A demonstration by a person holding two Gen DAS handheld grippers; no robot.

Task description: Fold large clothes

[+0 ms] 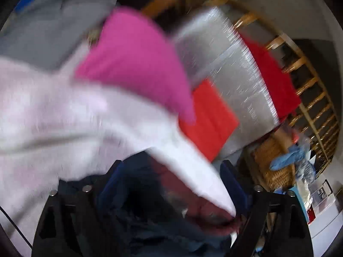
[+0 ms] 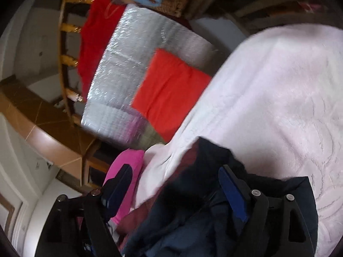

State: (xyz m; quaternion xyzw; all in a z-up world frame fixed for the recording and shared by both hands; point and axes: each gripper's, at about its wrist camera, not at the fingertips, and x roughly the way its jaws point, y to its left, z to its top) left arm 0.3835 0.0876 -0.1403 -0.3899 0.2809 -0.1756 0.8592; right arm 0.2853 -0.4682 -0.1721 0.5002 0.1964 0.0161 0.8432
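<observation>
A dark navy garment [image 1: 139, 214] with a maroon lining lies bunched between the spread fingers of my left gripper [image 1: 173, 182]; the pads do not press on it. A pale pink fleece garment [image 1: 53, 117] with a bright pink part [image 1: 137, 64] sweeps across above it, blurred. In the right wrist view the same navy garment [image 2: 193, 203] lies between the fingers of my right gripper [image 2: 175, 192], which stands open, one fold draped beside the blue pad [image 2: 233, 194]. The pale fleece [image 2: 268, 96] fills the right side.
A silver foil mat [image 2: 128, 64] carries a folded orange cloth [image 2: 169, 92] and a red garment [image 2: 92, 38] at its far edge. Wooden slats [image 1: 317, 107] run behind it. A wicker basket [image 1: 276, 162] holds a blue cloth [image 1: 287, 156]. Brown floor tiles [image 2: 42, 128] lie left.
</observation>
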